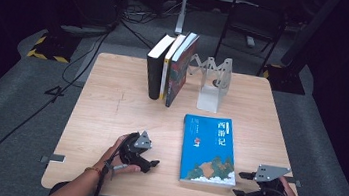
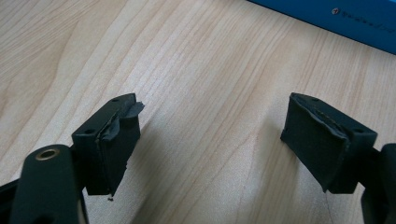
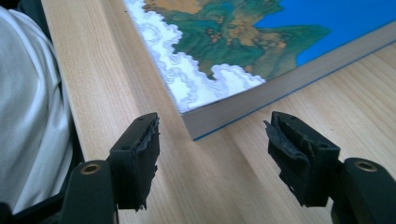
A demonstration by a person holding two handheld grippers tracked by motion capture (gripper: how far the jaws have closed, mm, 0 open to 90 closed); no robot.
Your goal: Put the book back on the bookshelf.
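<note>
On the worktop (image 1: pixel 111 105) in the high view, the blue book (image 1: pixel 208 150) lies flat between both tongs: left tongs (image 1: pixel 152 166) well to its left, right tongs (image 1: pixel 241 184) just beside its near right corner. In the left gripper view, the left tongs (image 2: pixel 210 144) stand apart over bare wood, the blue book (image 2: pixel 355 21) beyond. In the right gripper view, the right tongs (image 3: pixel 212 151) stand apart, nothing clamped, the blue book (image 3: pixel 233 56) corner just ahead.

table (image 1: pixel 110 115): pale wood, matt, fine straight grain. blue book (image 1: pixel 208 150): smooth paper cover, slight sheen, cream matt page edges. bookend (image 1: pixel 212 80): bare grey metal, satin. right gripper (image 3: pixel 212 156) and left gripper (image 2: pixel 210 140): matt black plastic, rough frayed rubbery pads
</note>
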